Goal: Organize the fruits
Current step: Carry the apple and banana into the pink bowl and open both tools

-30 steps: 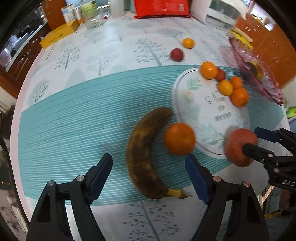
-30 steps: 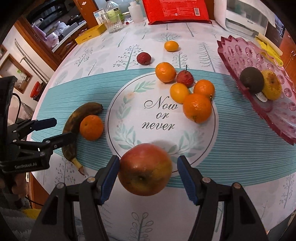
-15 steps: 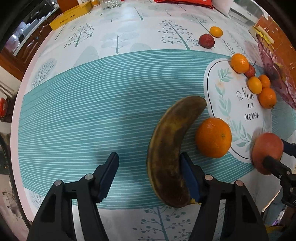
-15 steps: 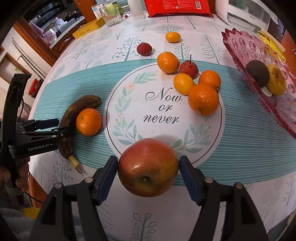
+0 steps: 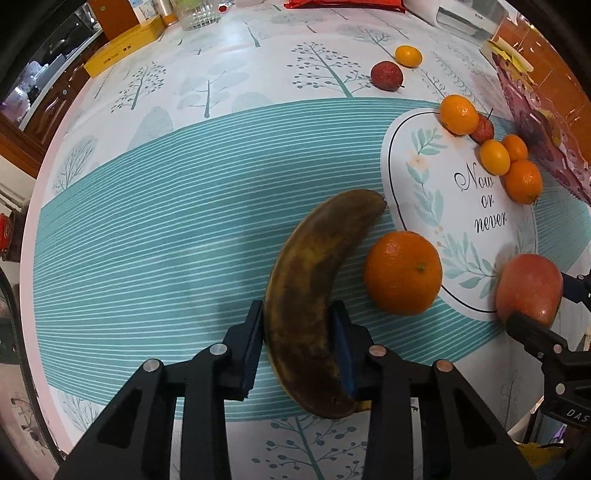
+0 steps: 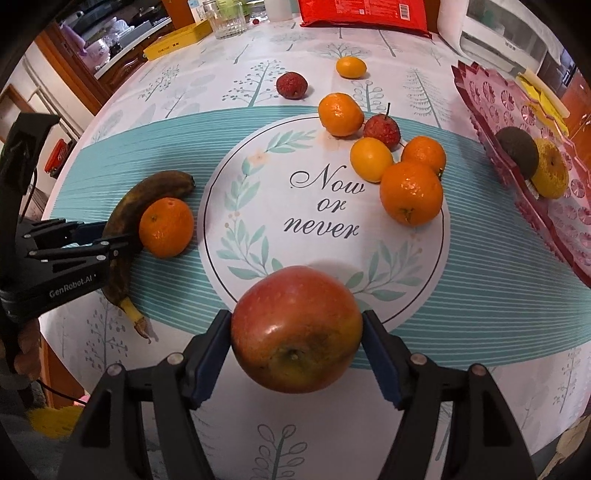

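A brown overripe banana (image 5: pixel 314 295) lies on the teal stripe of the tablecloth, with an orange (image 5: pixel 402 273) touching its right side. My left gripper (image 5: pixel 297 325) points down over the banana's lower half. Its jaws are closing, and both blue pads press on the banana's sides. In the right wrist view that gripper (image 6: pixel 110 240) reaches the banana (image 6: pixel 122 221) from the left. My right gripper (image 6: pixel 295 325) is shut on a red apple (image 6: pixel 295 328), held just above the near rim of the printed circle.
Several oranges and a red lychee (image 6: pixel 382 127) cluster at the circle's far right. A pink dish (image 6: pixel 491 96) at the right holds a dark fruit and a yellow one. Another lychee (image 6: pixel 291 85) and a small orange (image 6: pixel 351 66) lie farther back. A glass (image 6: pixel 229 22), a yellow box (image 6: pixel 177 38) and a red packet (image 6: pixel 362 14) line the far edge.
My left gripper sank over the banana and its jaws closed from wide apart onto the banana's sides. The right gripper kept the apple in about the same place.
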`<move>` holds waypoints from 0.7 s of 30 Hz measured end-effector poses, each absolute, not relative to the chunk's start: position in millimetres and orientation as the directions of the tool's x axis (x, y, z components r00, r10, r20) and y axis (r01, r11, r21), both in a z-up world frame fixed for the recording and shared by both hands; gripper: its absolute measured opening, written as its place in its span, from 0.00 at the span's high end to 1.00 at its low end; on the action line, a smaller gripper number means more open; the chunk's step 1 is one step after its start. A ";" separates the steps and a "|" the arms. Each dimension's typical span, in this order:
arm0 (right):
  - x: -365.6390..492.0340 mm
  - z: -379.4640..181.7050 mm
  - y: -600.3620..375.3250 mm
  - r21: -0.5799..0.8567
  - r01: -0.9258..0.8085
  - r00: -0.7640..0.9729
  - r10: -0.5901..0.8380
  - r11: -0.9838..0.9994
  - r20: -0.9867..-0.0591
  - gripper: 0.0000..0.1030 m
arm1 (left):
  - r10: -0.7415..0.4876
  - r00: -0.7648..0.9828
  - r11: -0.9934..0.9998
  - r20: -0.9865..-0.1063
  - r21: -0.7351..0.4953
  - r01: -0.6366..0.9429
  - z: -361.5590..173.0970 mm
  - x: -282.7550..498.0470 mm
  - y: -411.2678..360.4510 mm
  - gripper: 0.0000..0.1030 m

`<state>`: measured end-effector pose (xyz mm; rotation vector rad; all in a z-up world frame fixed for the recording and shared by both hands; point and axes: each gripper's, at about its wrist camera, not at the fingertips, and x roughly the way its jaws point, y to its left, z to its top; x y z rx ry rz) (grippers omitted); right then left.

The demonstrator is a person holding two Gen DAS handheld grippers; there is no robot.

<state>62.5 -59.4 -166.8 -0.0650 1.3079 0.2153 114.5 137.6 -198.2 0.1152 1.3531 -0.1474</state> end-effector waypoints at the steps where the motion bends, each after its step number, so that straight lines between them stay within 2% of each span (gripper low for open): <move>1: 61.6 -166.9 -59.0 0.069 -0.197 0.250 0.118 0.978 -0.961 0.32 | -0.043 0.212 0.986 -0.976 -0.008 0.165 -197.4 114.3 138.3 0.68; 9: 57.7 -159.1 -61.3 0.045 -0.182 0.278 0.095 0.982 -0.956 0.33 | -0.050 0.307 0.988 -0.950 -0.002 0.154 -168.6 100.2 138.8 0.69; 21: 53.1 -98.5 -82.8 0.017 -0.182 0.439 0.097 0.983 -0.893 0.33 | -0.107 0.436 0.983 -0.894 -0.030 0.180 -96.8 95.5 115.9 0.69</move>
